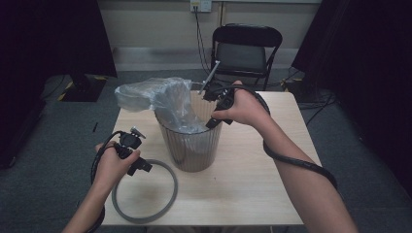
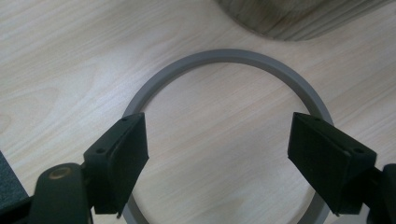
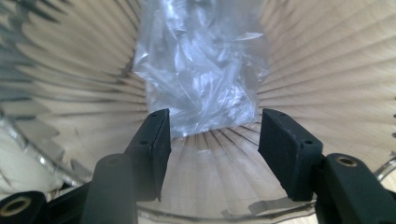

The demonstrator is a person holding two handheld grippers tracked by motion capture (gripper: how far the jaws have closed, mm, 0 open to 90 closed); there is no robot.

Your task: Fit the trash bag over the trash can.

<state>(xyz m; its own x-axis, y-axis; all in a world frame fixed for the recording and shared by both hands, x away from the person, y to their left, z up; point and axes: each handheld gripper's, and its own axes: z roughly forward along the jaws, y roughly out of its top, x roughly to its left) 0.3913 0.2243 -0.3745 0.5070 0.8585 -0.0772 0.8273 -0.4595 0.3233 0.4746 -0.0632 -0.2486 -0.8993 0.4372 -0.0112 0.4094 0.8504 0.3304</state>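
Nearest, the left gripper (image 2: 217,154) hovers with jaws spread wide over the grey ring (image 2: 224,56), which lies flat on the wooden table (image 1: 252,170) beside the ribbed bin (image 1: 192,145). Farther off, the right gripper (image 3: 212,140), jaws also spread, points down into the bin at the clear plastic bag (image 3: 201,70), holding nothing.

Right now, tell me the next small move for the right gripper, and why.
Probably ease the right gripper down onto the clear bag and close. Its jaws stand open inside the ribbed bin, and the bag hangs loose, partly draped outside the rim.
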